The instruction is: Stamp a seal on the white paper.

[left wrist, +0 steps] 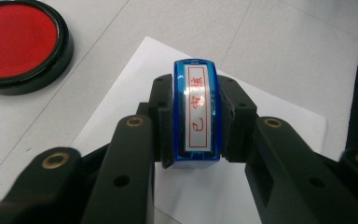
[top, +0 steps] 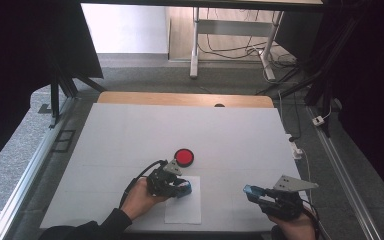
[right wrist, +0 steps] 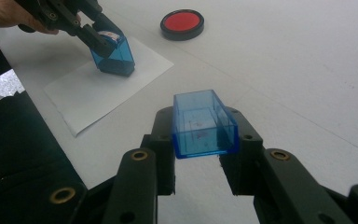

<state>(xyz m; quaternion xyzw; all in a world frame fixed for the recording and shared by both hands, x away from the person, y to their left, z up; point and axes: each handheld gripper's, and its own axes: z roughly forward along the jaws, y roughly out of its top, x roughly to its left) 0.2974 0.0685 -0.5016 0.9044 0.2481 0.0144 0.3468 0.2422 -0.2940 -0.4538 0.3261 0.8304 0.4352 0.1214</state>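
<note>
- The table [top: 130,135] in front of me is covered in plain white, with a strip of wood showing along its far edge; beyond it there is grey floor, cables and the legs of another desk.
- A white sheet of paper [top: 187,210] lies flat near my edge of the table, a little left of centre.
- My left gripper [top: 182,188] is clamped on a blue stamp [left wrist: 196,112], both black jaws pressed against its long sides.
- The stamp is a translucent blue block, longer than it is wide, with rounded ends on top.
- Its top carries a white label with a red border and three red characters running lengthwise.
- In the right gripper view the stamp stands on the paper, base down and widening slightly toward the bottom, with my left hand [top: 139,199] behind it.
- A round ink pad [top: 184,157], red inside a black rim, sits open on the table just beyond the paper, apart from the stamp.
- My right gripper [top: 252,191] is closed on the stamp's cap [right wrist: 204,123], a clear blue rectangular shell, hollow and open at the end facing away from me.
- The cap is held between the jaw tips above the bare table, well to the right of the paper and the stamp.
- Faint smudges show through the cap's floor; I cannot tell what they are.
</note>
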